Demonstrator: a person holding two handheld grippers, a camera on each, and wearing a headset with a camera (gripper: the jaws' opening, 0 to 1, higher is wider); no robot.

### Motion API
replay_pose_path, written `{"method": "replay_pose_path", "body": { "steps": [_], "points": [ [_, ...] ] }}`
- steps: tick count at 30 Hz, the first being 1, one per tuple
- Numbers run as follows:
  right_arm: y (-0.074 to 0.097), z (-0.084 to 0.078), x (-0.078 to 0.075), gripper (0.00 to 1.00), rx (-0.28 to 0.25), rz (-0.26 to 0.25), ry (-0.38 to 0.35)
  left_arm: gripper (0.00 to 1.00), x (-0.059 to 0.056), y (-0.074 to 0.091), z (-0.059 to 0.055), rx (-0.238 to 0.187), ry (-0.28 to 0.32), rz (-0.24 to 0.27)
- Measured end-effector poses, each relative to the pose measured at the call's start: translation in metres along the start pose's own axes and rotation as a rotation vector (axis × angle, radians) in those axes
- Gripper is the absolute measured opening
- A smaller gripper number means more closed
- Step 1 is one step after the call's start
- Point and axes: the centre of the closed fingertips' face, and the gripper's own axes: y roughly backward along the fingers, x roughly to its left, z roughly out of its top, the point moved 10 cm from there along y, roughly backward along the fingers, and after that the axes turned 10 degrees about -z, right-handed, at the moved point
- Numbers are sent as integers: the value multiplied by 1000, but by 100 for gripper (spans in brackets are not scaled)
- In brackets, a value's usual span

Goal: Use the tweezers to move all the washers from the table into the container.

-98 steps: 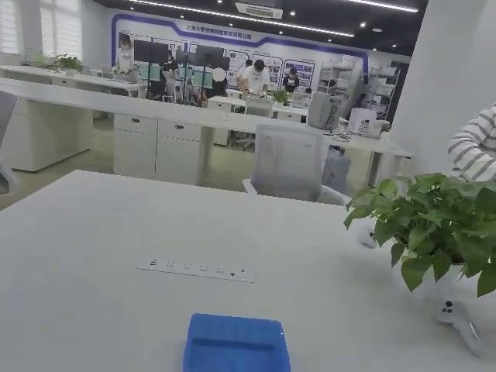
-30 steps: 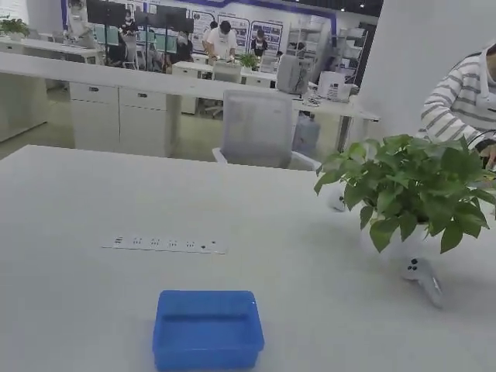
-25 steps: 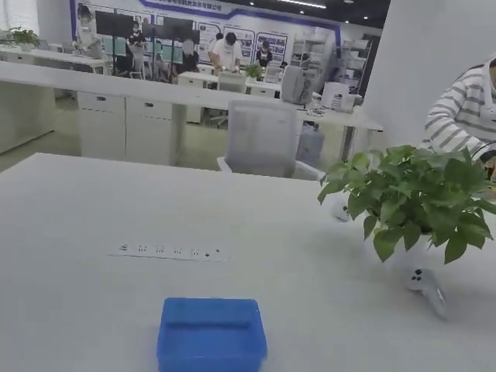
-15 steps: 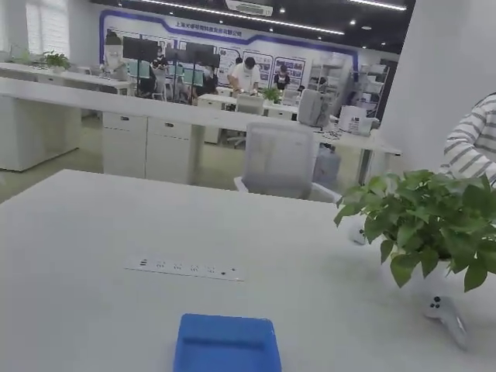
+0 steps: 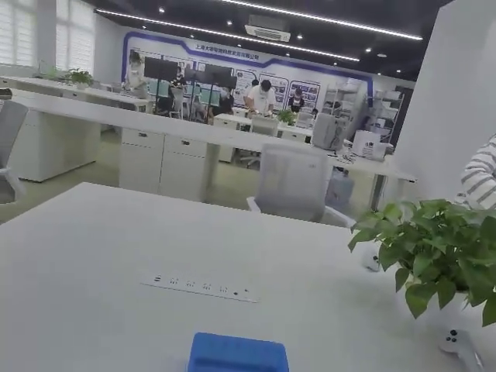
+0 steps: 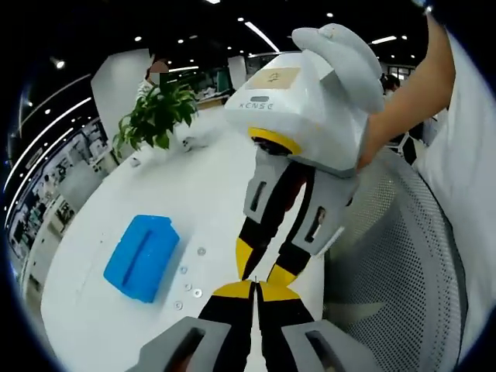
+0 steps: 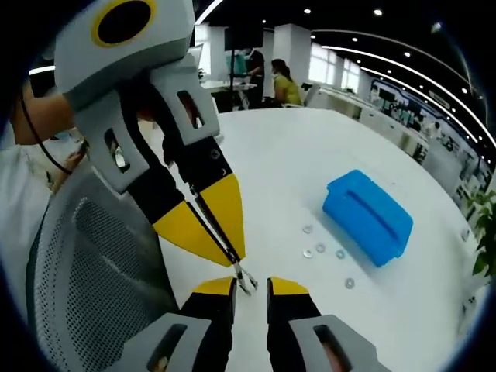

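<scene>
The left gripper (image 6: pixel 256 287) has its jaws closed on the tweezers (image 7: pixel 219 235). The right gripper (image 7: pixel 250 285), jaws slightly apart, meets their tip. The washers (image 7: pixel 319 249) wait beside the container (image 7: pixel 368 215), so the next move is probably the first pick.

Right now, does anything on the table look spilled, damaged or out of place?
Nothing stands out. The blue container sits flat and looks intact. Five washers lie loose on the table beside it, as the task expects. The tweezers are pinched in the left gripper.
</scene>
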Motion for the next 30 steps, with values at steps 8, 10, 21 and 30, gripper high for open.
{"method": "replay_pose_path", "body": {
  "steps": [8,10,21,30],
  "points": [
    [-7,-1,5,5,10,37,19,0,-3,-3,1,-12,-47,-33],
    [-8,-1,6,5,13,40,39,0,-3,-4,1,-14,-55,-43],
    [-12,-2,-3,2,11,45,9,16,-2,-4,-9,-91,74,61],
    [-5,-7,-11,2,11,39,-37,50,-14,28,-34,-358,464,248]
  ]
}}
